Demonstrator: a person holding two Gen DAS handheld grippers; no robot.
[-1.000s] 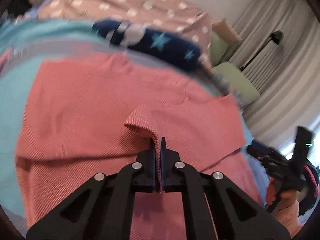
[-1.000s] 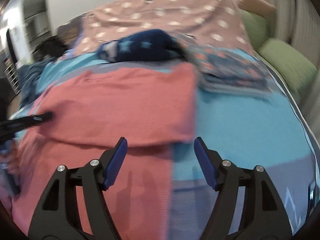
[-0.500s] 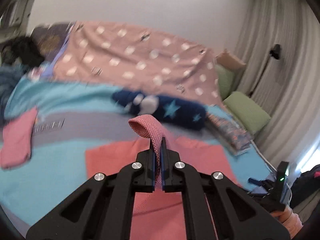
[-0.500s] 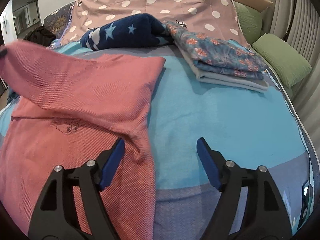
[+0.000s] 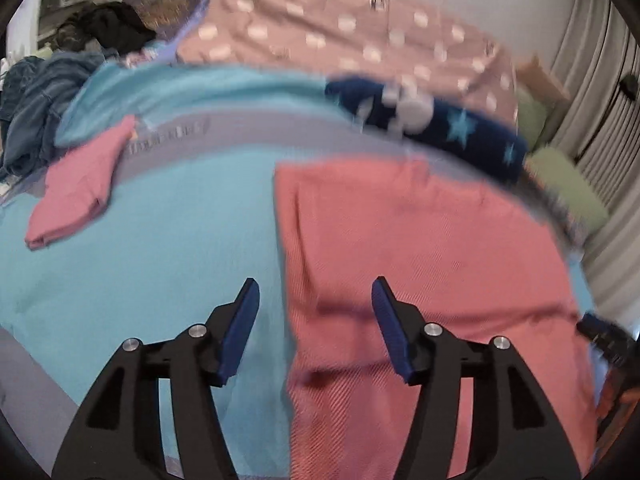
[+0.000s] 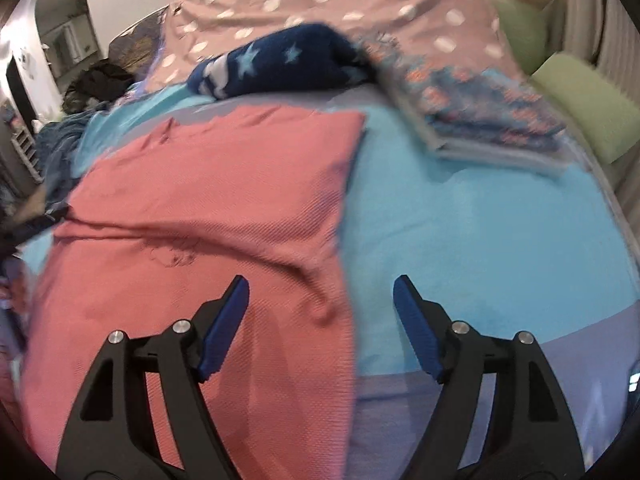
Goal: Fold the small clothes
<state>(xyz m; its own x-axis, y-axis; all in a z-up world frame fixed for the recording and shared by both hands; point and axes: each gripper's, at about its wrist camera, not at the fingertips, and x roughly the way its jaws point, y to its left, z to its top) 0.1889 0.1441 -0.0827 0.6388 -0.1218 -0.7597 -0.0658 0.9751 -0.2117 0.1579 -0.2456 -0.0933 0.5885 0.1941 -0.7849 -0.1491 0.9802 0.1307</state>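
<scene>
Coral garment lying flat on the turquoise bedspread, its far part folded over. Beyond it: a navy star blanket; beside that, a floral stack; well to the garment's left, a folded pink piece. Nothing blocks either gripper. Left gripper: jaws opening, empty, over the garment's left edge; half a second earlier they pinched a raised fold. Right gripper: wide, empty, over the right edge.
</scene>
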